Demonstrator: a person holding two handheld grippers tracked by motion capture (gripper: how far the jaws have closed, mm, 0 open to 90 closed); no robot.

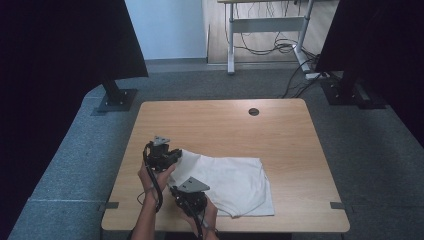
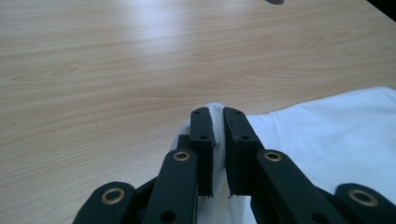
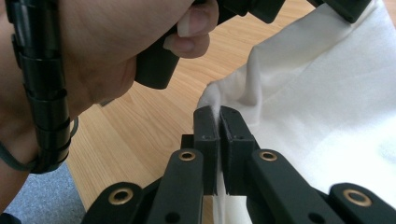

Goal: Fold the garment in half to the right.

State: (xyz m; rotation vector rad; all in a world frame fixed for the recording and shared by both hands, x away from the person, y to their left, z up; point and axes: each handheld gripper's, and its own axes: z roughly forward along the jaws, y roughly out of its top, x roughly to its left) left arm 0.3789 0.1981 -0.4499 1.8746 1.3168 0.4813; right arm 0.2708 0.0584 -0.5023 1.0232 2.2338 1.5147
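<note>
Your left gripper (image 1: 176,156) sits at the near left part of the bench (image 1: 220,125), at the left far corner of the white cloth (image 1: 235,182); in the left gripper view its fingers (image 2: 202,135) are clamped together on a raised fold of that cloth (image 2: 327,135), with a thin strip of white pinched between them; your right gripper (image 1: 186,195) is just nearer to you, at the cloth's near left edge, close beside the left one; in the right gripper view its fingers (image 3: 206,135) are likewise closed on a bunched edge of the cloth (image 3: 317,102), the fabric rising out of the grip; your left hand (image 3: 93,56) shows close above and to the left there, wrapped round its own gripper; the cloth itself lies spread flat over the near middle of the bench, its right half smooth, its left side lifted slightly where both grippers hold it; a small dark round hole (image 1: 254,111) sits in the bench top toward the far edge, well apart from the cloth.
</note>
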